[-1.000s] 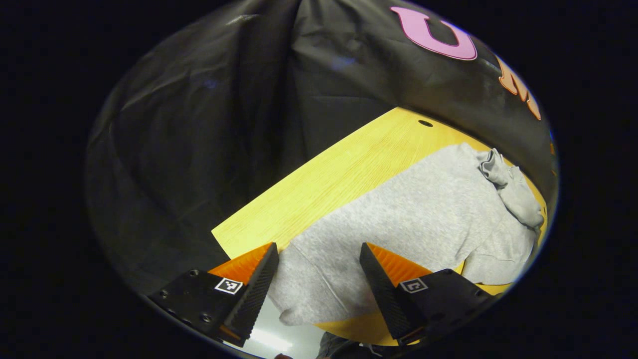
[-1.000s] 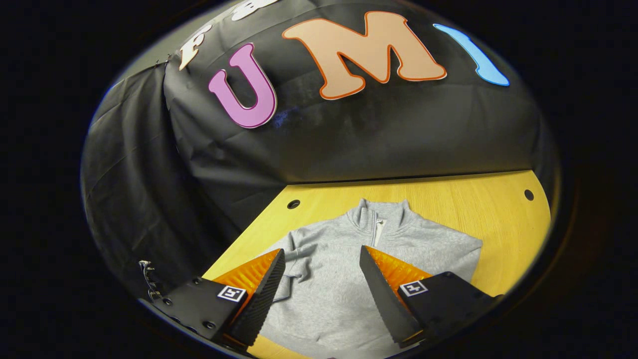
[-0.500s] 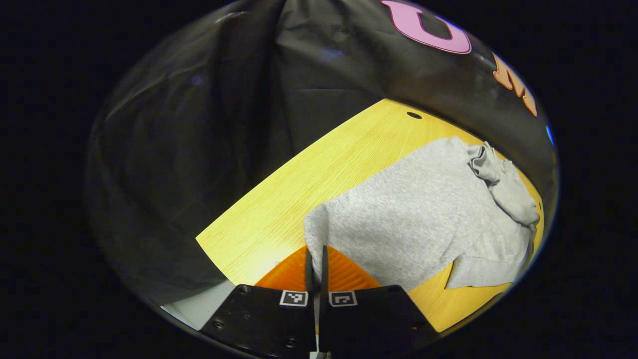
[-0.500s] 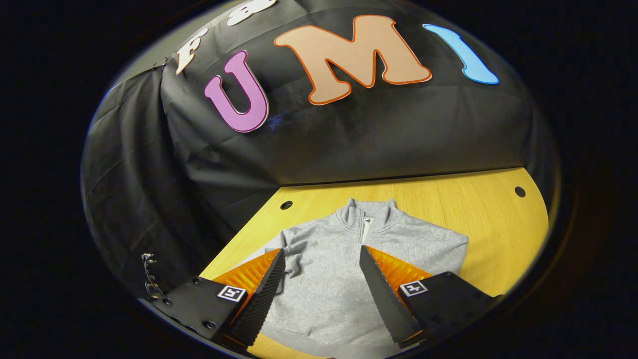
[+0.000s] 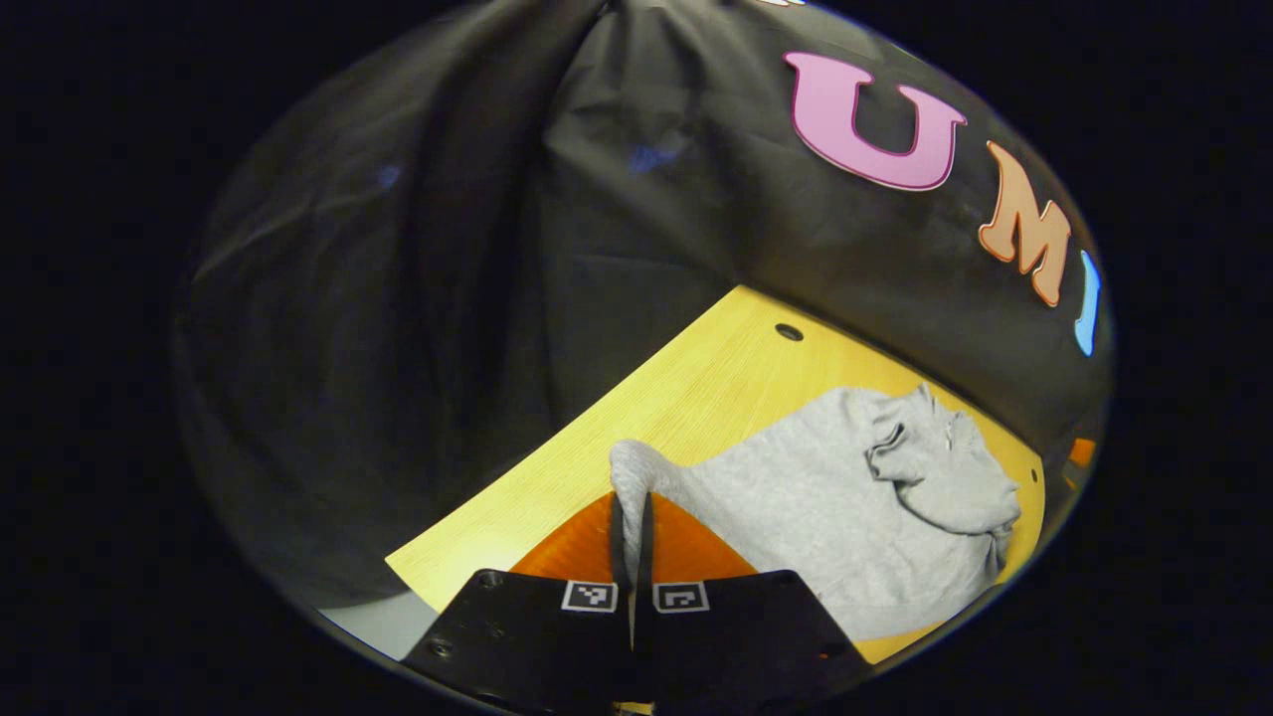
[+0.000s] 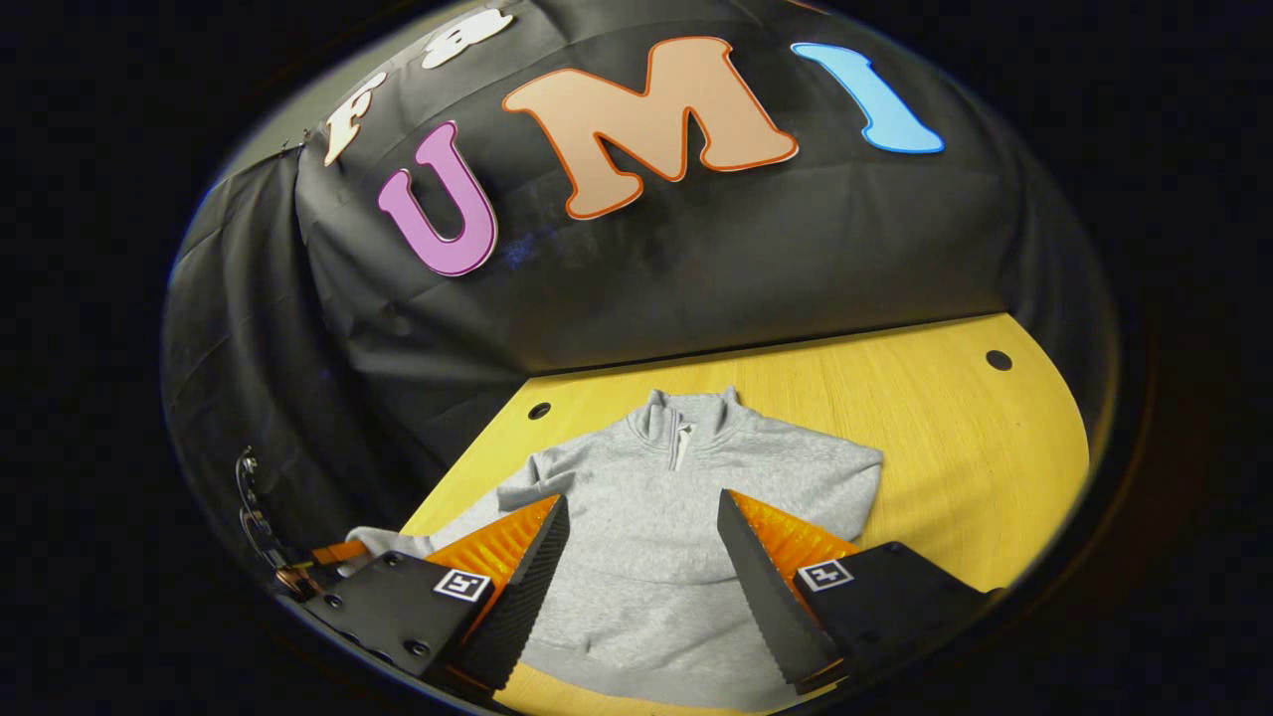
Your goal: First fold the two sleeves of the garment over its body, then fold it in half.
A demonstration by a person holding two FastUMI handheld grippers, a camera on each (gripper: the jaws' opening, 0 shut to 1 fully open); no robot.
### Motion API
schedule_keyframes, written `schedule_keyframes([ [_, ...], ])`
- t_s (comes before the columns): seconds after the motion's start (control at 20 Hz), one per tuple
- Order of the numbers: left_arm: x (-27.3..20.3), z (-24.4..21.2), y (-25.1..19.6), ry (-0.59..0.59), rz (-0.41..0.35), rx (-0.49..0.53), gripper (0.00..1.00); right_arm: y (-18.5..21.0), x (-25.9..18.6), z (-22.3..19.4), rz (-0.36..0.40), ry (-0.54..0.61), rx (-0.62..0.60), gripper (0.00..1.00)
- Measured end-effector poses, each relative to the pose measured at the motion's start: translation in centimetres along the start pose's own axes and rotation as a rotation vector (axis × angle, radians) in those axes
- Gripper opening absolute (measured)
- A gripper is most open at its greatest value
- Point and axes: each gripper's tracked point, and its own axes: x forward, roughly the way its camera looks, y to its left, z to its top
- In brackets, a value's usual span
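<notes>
A grey zip-neck sweatshirt (image 6: 756, 467) lies face up on the yellow wooden table (image 6: 945, 447), its collar (image 6: 686, 418) toward the booth wall. My left gripper (image 5: 633, 517) is shut on the end of one sleeve (image 5: 633, 467) and holds it lifted off the table, with cloth running from it to the body (image 5: 816, 507). In the right gripper view that sleeve end (image 6: 383, 542) shows at the lower left beside the left gripper (image 6: 328, 562). My right gripper (image 6: 640, 498) hangs open above the sweatshirt's chest, nothing between its fingers. The fabric near the collar (image 5: 935, 467) is bunched.
The black cloth wall (image 6: 696, 259) closes the table's far and left sides. Round holes (image 6: 999, 360) (image 6: 539, 410) (image 5: 789, 331) mark the far corners of the tabletop. Bare wood (image 6: 975, 477) lies right of the sweatshirt, and a strip (image 5: 617, 438) lies on its left.
My left gripper went from open over the sleeve end to shut on it, then raised it. The right gripper stayed open, shifting slightly so the sweatshirt sits further left in its view.
</notes>
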Motion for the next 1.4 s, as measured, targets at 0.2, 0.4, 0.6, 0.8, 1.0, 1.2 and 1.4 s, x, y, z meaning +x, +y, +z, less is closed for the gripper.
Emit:
schedule_keyframes([
  [0.2,0.2,3.8,-4.1,-0.05,-0.084,0.013,0.0,-1.7,-1.4,-0.1,-0.029,-0.012,0.014,0.96],
  [0.4,0.5,7.3,-8.6,-0.102,-0.164,0.081,0.0,-4.1,-2.8,-0.2,-0.07,-0.028,0.031,0.96],
  [0.6,0.6,9.9,-14.7,-0.132,-0.26,0.139,0.0,-6.6,-4.1,-1.2,-0.111,-0.027,0.05,0.96],
  [0.8,0.3,11.3,-21.1,-0.153,-0.36,0.198,0.0,-8.6,-5.7,-1.8,-0.147,-0.036,0.071,0.96],
  [1.0,-0.5,11.5,-27.6,-0.163,-0.466,0.255,0.0,-10.3,-7.3,-2.3,-0.178,-0.046,0.09,0.96],
  [1.2,-1.3,9.9,-34.2,-0.147,-0.571,0.322,0.0,-12.0,-9.2,-3.1,-0.21,-0.048,0.096,0.96],
  [1.4,-2.3,6.8,-40.2,-0.1,-0.667,0.389,0.0,-13.6,-10.9,-4.0,-0.241,-0.051,0.123,0.91],
])
